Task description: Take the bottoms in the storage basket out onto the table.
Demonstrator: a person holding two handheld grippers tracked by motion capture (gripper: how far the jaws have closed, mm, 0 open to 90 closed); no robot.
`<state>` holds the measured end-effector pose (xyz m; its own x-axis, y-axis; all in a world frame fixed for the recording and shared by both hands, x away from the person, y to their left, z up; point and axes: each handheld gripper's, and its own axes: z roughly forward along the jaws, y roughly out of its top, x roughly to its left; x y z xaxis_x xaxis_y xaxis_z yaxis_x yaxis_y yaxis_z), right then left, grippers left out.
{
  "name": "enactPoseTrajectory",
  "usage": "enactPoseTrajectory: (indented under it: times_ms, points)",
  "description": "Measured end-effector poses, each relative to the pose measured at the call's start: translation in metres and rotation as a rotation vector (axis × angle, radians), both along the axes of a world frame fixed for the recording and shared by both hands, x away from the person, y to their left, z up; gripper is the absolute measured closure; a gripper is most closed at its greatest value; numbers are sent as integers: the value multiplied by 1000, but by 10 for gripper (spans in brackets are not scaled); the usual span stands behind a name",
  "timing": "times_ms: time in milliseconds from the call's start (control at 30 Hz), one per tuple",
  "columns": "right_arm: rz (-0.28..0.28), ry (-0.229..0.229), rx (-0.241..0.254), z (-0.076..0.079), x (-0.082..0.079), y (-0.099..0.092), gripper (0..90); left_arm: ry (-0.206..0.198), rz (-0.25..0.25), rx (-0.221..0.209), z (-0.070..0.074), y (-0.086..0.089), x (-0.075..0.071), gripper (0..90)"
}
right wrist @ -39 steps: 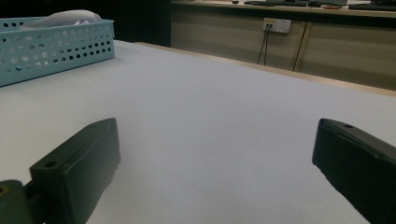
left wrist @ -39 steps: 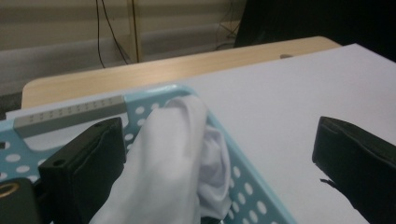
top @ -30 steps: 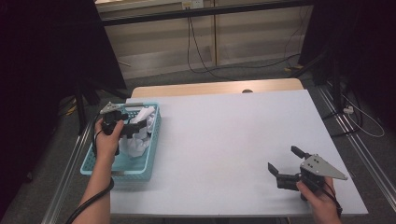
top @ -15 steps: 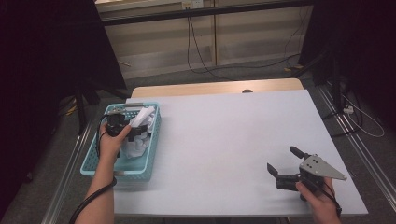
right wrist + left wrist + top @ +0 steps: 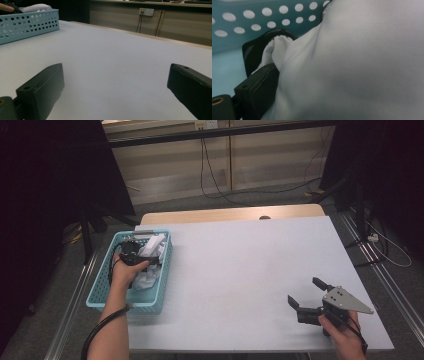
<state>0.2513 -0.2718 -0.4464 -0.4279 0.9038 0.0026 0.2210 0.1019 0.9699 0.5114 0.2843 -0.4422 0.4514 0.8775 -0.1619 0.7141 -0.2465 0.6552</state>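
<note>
The left claw [image 5: 131, 255] has been lowered deeper into the teal basket [image 5: 102, 292] and is clenched on white cloth [image 5: 352, 65]; lifting out is judged next. The right claw [image 5: 309, 299] is held spread, idle on the worktop [image 5: 240, 270].

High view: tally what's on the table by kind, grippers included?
Basket: 1
White cloth, bunched in the basket, pieces can't be told apart: 1
Grippers: 2, left gripper in the basket, right gripper near the front right corner
Total: 4
</note>
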Motion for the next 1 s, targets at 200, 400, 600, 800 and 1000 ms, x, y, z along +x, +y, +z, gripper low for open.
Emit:
enactPoseTrajectory:
  times_ms: [200,400,600,800,1000]
  points:
    - [-1,-1,-1,0,0,0,5,-9,-26,103,-2,-4,-2,117]
    - [5,-4,-7,1,0,2,5,-14,-5,154,1,-7,-5,342]
    - [4,-2,-5,1,0,1,5,68,-1,156,9,-15,-6,543]
    - [3,-2,-6,0,1,1,6,102,41,116,13,-14,-6,642]
    - [1,-2,-8,0,0,1,6,152,72,76,21,-8,-6,672]
